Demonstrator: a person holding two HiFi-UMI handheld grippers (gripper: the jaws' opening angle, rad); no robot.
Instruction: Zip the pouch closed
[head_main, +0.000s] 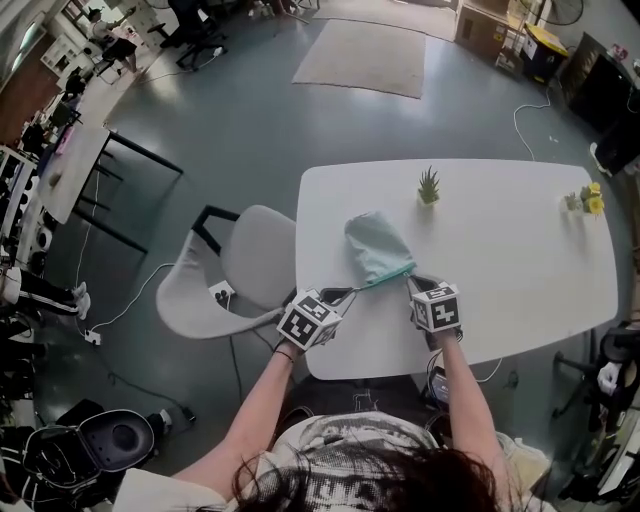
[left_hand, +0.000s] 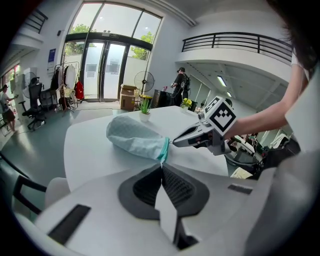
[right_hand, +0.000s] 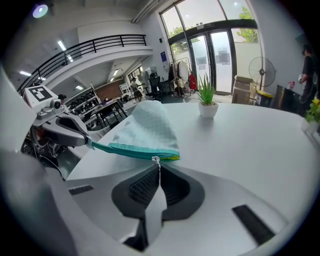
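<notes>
A pale teal pouch (head_main: 377, 247) lies on the white table (head_main: 520, 260), its darker teal zipper edge (head_main: 384, 279) turned toward me and stretched between the two grippers. In the left gripper view, my left gripper (left_hand: 161, 166) is shut on the pouch's (left_hand: 134, 137) zipper-edge corner. My right gripper (right_hand: 158, 165) is shut on the small silver zipper pull (right_hand: 156, 160), which sits at the yellow-green right end of the zipper band (right_hand: 134, 149). Seen from the head view, the left gripper (head_main: 349, 292) and right gripper (head_main: 411, 280) flank the pouch's near edge.
A small potted plant (head_main: 429, 186) stands behind the pouch. Yellow flowers (head_main: 588, 200) sit at the table's far right. A grey chair (head_main: 235, 270) is tucked at the table's left side. Both grippers work close to the table's front edge.
</notes>
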